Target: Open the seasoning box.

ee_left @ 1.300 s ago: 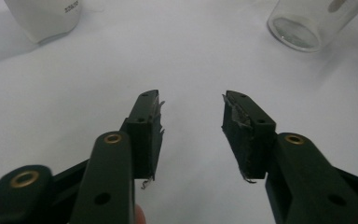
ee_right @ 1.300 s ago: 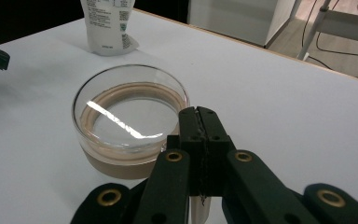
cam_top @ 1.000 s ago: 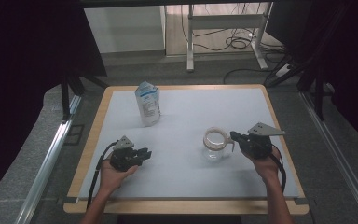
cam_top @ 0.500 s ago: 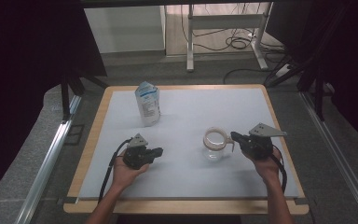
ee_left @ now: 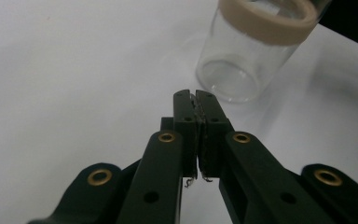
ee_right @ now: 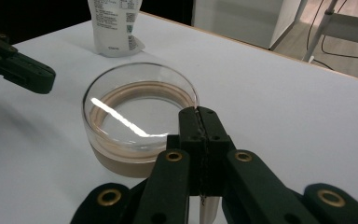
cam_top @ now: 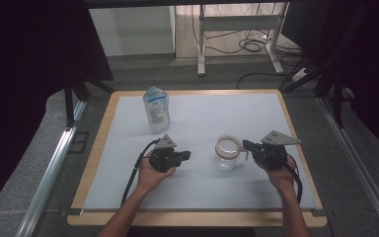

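High view: jar [cam_top: 228, 151] between grippers, mid-table [cam_top: 202, 190].

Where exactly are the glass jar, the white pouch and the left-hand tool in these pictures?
glass jar [cam_top: 228, 152]: high view, on its clear wall under the tan band.
white pouch [cam_top: 156, 110]: high view, middle of its printed front.
left tool [ee_left: 196, 100]: left gripper view, between its closed tips.

Both tongs are black, with brass-ringed holes along their jaws; left tongs [cam_top: 182, 156], right tongs [cam_top: 246, 145]. Each carries a grey three-cornered plate and a black cable.
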